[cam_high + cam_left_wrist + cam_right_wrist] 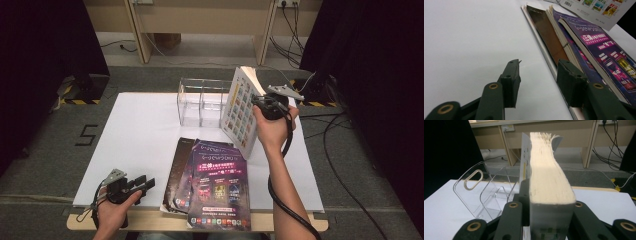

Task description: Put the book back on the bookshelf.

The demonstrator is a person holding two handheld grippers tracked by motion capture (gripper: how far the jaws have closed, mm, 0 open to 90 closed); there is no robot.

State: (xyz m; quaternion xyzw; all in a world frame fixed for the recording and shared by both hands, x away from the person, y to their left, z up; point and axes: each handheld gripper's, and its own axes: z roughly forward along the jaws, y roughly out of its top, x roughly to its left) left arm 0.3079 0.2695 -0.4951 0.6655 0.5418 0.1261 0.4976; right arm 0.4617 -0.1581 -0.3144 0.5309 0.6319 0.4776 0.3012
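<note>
High view. Your right gripper (263,103) holds a thick book (241,111) upright at the far right of the white surface (135,135), its fingers clamped on the book's upper edge. The book's picture-grid cover faces left, and its lower corner appears to rest on the surface. It stands just beside the right end of a clear acrylic rack (202,102). Near the front edge, a fanned stack of magazines (210,182) lies flat, with a purple cover on top. Your left gripper (141,184) rests at the front left corner, fingers apart and holding nothing, pointing toward the stack.

Left gripper view. The fingers (511,83) stand apart over bare surface; the right one sits close against the stack's edge, though contact cannot be confirmed. The magazines (596,55) run away on the right, and the book's cover (599,10) shows at the top.

Right gripper view. The book (547,187) stands between the fingers (522,200), page block toward the camera, gripped on both sides. The rack (486,195), with a slotted end panel, stands to the left.
</note>
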